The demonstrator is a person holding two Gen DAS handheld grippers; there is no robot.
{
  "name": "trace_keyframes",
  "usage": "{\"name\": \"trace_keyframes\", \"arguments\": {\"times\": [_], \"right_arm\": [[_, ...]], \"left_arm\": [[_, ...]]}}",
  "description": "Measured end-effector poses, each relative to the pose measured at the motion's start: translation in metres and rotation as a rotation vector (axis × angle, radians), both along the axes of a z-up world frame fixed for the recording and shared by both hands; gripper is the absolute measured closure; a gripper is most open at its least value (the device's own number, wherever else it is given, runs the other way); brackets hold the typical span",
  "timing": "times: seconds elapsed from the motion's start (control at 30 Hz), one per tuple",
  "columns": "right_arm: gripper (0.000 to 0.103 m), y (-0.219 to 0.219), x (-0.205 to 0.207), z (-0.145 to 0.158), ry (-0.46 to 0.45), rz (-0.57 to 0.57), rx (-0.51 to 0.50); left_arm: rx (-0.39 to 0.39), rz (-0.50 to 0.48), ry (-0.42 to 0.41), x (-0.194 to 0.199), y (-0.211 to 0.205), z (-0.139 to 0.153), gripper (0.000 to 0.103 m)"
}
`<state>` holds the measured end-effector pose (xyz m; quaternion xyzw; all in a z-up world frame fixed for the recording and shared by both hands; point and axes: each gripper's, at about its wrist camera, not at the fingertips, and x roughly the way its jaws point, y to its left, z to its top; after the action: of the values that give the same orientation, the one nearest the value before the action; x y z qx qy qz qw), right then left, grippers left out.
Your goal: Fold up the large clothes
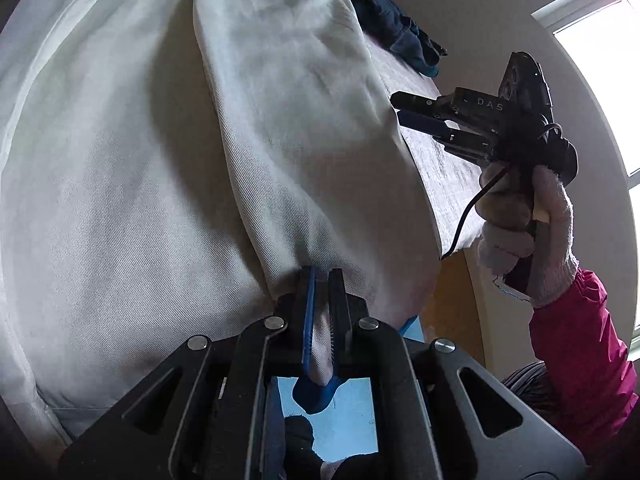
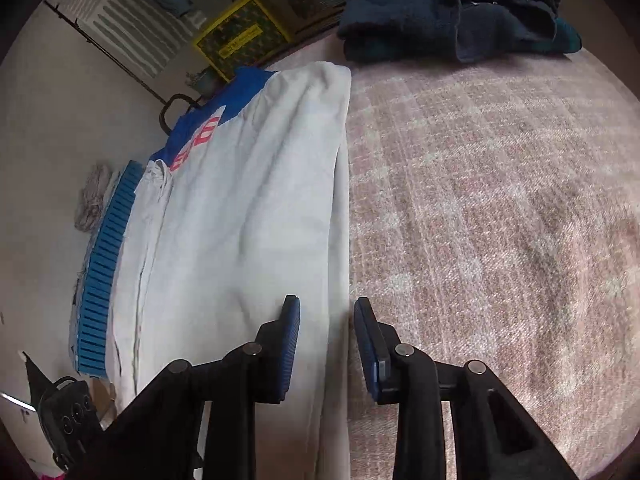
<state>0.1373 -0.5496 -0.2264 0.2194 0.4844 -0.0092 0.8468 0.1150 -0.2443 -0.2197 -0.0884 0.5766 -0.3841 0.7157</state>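
A large white garment (image 2: 248,200) with a blue collar, red letters and a blue ribbed hem (image 2: 104,272) lies on a pinkish checked bedspread (image 2: 480,200). In the left wrist view the white garment (image 1: 160,160) fills most of the picture. My left gripper (image 1: 322,276) is shut on a pinched fold of it, and the cloth runs down between the pads. My right gripper (image 2: 326,304) stands open astride the garment's right edge, its pads not pressing the cloth. From the left wrist the right gripper (image 1: 400,107) shows at that edge, held by a gloved hand (image 1: 520,220).
A pile of dark blue clothes (image 2: 440,28) lies at the far end of the bedspread. A yellow-framed box (image 2: 240,36) and a radiator stand beyond the bed. A bright window (image 1: 600,40) is at the right, and a pink sleeve (image 1: 580,340) lies below the gloved hand.
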Motion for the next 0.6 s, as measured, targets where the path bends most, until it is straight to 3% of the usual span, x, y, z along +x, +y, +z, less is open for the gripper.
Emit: {"name": "trace_keyframes", "arguments": {"times": [0.03,0.07,0.17,0.2,0.3,0.43,0.47,0.6], "right_arm": [[0.074,0.002,0.002,0.005,-0.011,-0.010,-0.054],[0.074,0.000,0.003,0.009,-0.041,-0.007,-0.043],[0.073,0.006,0.003,0.022,-0.137,0.072,0.094],[0.072,0.014,0.004,0.023,-0.146,0.102,0.096],[0.070,0.037,0.011,0.013,-0.092,0.150,0.026],[0.081,0.032,0.001,-0.001,0.004,0.103,-0.126],[0.080,0.028,-0.006,0.003,-0.008,0.093,-0.123],[0.057,0.008,-0.062,0.027,-0.084,0.105,-0.006]], "left_arm": [[0.003,-0.003,-0.004,-0.001,0.001,0.000,0.100],[0.002,-0.005,-0.004,-0.001,0.001,0.000,0.100],[-0.003,-0.002,-0.001,-0.005,0.007,-0.001,0.100],[0.000,-0.002,-0.005,-0.005,0.005,-0.001,0.100],[0.017,-0.009,-0.030,-0.006,0.000,0.001,0.100],[0.041,-0.020,-0.065,-0.007,-0.010,0.004,0.100],[0.039,-0.022,-0.067,-0.008,-0.008,0.006,0.100],[0.004,-0.033,-0.083,-0.010,-0.001,0.019,0.100]]}}
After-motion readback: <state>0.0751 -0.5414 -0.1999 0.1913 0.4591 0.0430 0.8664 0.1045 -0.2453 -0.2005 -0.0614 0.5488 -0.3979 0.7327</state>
